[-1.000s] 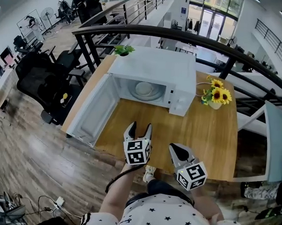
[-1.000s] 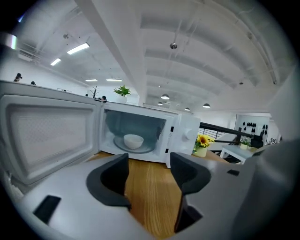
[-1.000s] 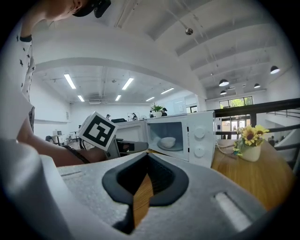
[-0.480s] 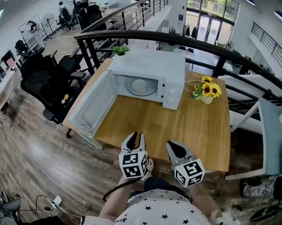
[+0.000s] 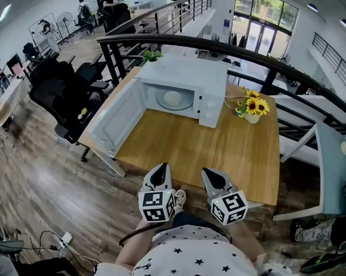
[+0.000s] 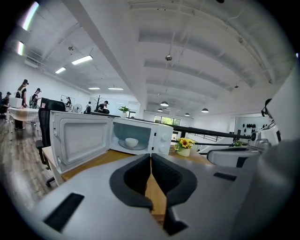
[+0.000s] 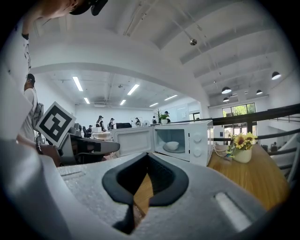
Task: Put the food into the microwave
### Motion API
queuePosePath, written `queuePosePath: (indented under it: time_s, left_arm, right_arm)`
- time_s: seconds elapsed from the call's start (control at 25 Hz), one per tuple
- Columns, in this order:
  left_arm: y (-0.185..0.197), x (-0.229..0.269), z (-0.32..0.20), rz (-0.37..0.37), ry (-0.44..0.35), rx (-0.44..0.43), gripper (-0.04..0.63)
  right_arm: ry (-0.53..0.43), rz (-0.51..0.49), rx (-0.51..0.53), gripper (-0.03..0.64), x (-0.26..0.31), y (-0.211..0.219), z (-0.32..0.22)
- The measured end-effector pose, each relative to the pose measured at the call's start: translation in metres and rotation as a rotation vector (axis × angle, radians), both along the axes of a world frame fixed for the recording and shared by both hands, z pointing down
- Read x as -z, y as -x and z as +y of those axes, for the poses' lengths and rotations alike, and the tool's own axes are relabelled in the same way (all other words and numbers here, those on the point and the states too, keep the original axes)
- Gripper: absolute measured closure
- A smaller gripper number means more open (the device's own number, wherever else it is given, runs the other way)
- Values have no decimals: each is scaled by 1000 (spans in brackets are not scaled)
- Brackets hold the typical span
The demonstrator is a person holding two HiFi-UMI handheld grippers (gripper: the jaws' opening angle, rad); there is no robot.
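The microwave (image 5: 183,75) stands at the far side of the surface (image 5: 217,156) with its door (image 5: 118,118) swung wide to the left. Inside the cavity a white bowl (image 5: 172,98) sits on the round plate (image 5: 173,104). Whatever food it holds is too small and too far off to make out, but the bowl looks like the task's thing, and it is already where it belongs. Both tools hang at the near edge of the surface, close to the person's body and well apart from the microwave. The left hand-held gripper (image 6: 151,158) has just been closing, and its jaws now meet along their length with nothing between them; only bare wood shows past the tips. The right hand-held gripper (image 7: 146,157) is likewise pressed together and empty, pointing roughly level toward the open cavity. A vase of sunflowers (image 5: 250,106) stands just right of the microwave, clear of the door's swing. As a judgement, the placing itself looks done: the bowl rests in the cavity and neither tool carries anything. What could remain is shutting the door, which stands fully open, though the task sentence does not ask for that. No other food shows on the surface.
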State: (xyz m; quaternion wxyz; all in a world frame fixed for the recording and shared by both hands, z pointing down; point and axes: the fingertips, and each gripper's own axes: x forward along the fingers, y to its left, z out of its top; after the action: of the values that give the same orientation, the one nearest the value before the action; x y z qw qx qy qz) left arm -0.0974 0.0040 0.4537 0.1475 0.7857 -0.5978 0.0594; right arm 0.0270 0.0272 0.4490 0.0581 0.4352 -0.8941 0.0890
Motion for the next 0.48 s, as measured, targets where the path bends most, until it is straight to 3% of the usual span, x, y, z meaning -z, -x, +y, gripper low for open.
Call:
queuePosePath:
  time_s: [0.48]
  left_arm:
    - [-10,2,8,-23,-11,-31,592]
  right_arm:
    - [-31,47,4,612,-1,-4,8]
